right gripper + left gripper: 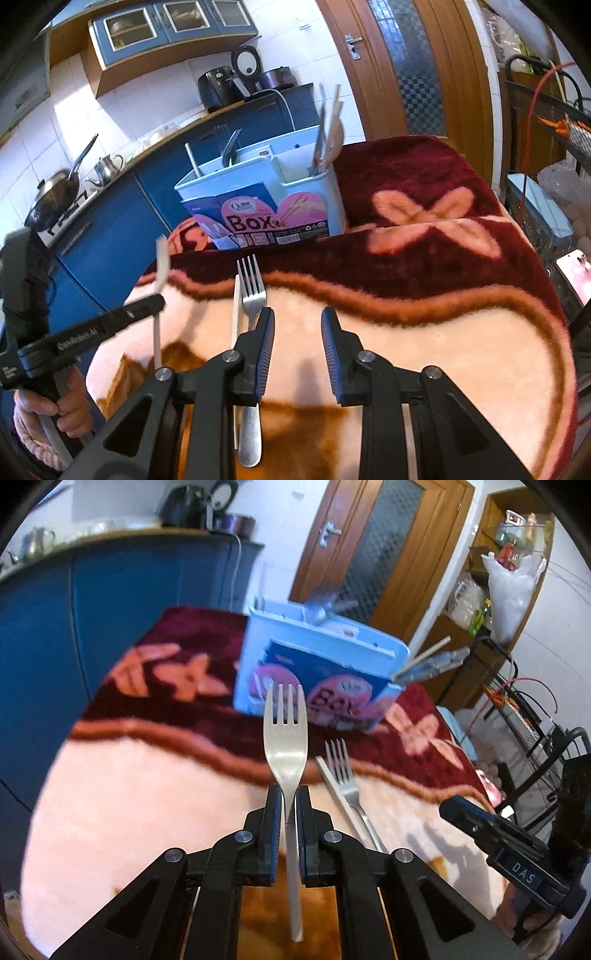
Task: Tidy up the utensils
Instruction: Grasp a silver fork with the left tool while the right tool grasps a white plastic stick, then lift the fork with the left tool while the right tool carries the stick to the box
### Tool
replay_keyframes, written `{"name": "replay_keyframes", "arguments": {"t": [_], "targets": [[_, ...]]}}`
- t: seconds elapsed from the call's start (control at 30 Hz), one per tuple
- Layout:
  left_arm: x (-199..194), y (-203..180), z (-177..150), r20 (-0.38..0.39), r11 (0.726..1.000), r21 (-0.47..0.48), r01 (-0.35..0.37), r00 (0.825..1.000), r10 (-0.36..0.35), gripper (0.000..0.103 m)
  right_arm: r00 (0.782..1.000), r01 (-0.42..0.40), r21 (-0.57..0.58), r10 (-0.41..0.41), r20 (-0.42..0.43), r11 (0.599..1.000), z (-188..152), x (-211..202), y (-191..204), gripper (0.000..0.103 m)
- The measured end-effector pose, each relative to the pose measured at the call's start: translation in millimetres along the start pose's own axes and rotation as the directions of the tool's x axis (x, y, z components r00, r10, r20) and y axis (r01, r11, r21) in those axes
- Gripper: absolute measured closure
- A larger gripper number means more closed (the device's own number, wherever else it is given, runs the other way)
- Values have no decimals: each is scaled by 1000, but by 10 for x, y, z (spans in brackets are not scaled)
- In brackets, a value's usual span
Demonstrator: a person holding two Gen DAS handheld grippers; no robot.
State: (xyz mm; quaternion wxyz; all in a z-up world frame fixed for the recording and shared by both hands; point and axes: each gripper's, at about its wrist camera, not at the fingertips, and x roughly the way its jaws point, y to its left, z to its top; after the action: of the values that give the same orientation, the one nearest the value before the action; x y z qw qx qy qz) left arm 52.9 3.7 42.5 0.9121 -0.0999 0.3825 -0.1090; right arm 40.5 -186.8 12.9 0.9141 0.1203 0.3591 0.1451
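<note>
on the utensil box (258,206), pink lettering reads "box".

The blanket (424,332) over the table is plush: pale peach in its near part, dark maroon farther off, the two split by a wavy brown-orange band, with peach flower shapes on the maroon. The utensil box (266,199) is light blue, its front label navy with pink circles and dark lettering. The held fork (285,734) is matt silver with a cream-white handle. The second fork (251,295) on the blanket is plain silver, and the chopstick (235,314) just to its left is cream. Both grippers are black with blue pads (266,354). The far cabinets (110,229) are deep blue, the wall tiles (122,110) white, the door (391,74) warm brown wood.
</note>
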Motion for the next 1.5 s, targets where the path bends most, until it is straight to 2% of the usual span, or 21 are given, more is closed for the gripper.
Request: {"name": "replay_keyframes", "arguments": {"t": [0.2,0.47,0.73,1.0,1.23,1.37,1.43,1.5], "targets": [[-139,123,22,61,1000,-8,-23,998,24,96,999,-12,-48,10,-35,999,10,67,196,74],[-291,274,33,131,998,-23,-52,990,55,96,989,-56,-97,42,-142,994,50,305,433,74],[-357,364,27,162,998,-30,-61,985,66,96,965,-88,-122,54,-255,989,51,619,583,74],[-369,391,49,174,998,-31,-53,983,57,96,949,-83,-157,30,-315,984,125,802,640,74],[-388,371,95,186,999,-25,-41,981,45,96,919,-96,-136,36,-392,986,222,996,615,75],[-383,361,125,189,999,-12,-46,981,47,96,897,-101,-139,30,-441,985,313,1095,615,80],[-387,350,143,192,999,-9,-46,980,47,96,893,-95,-153,16,-450,984,344,1130,611,93],[-395,339,161,197,999,-4,-45,979,45,96,891,-104,-151,24,-452,983,350,1137,595,95]]}}
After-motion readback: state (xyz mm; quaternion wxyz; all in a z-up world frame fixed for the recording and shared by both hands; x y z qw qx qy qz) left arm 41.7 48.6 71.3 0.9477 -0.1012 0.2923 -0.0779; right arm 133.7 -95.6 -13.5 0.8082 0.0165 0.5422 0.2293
